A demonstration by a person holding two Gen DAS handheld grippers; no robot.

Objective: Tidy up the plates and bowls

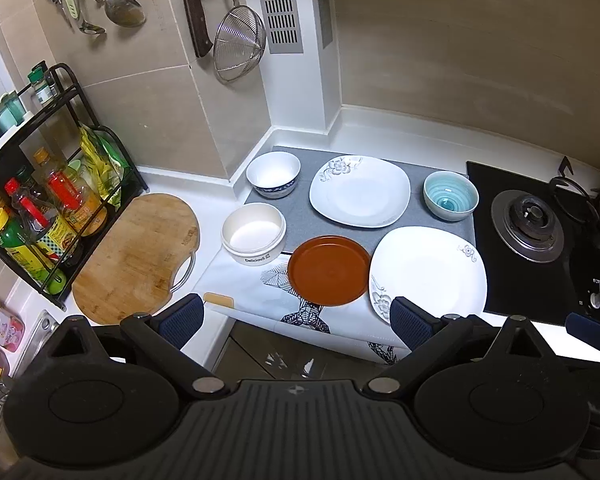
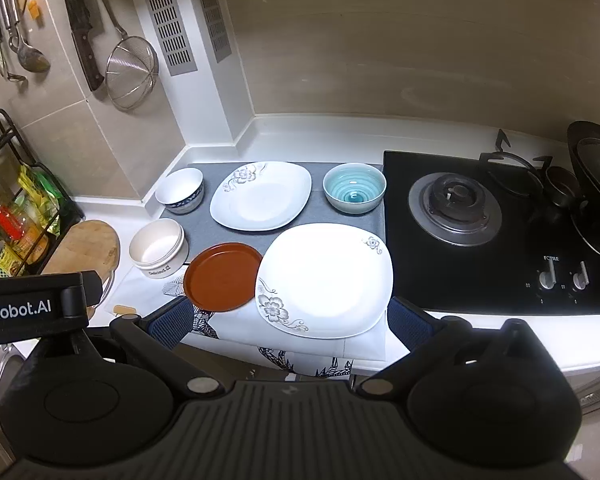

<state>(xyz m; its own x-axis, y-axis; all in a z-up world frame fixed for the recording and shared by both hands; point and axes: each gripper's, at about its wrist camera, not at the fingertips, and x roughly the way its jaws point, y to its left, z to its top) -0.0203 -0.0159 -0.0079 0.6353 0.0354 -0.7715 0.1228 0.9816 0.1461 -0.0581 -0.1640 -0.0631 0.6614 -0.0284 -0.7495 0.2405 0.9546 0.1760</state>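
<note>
1. Hovered over the tabletop; left tool and right tool both spread wide, gripping nothing.
2. Lay unstacked: two white plates, far and near, brown plate, three bowls.
3. Judged as the opening step; probably called for lifting the near plate by its rim.

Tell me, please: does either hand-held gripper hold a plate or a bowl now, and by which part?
Nothing is held. The left hand-held gripper and the right hand-held gripper are both open and empty, above the counter's front edge.
</note>
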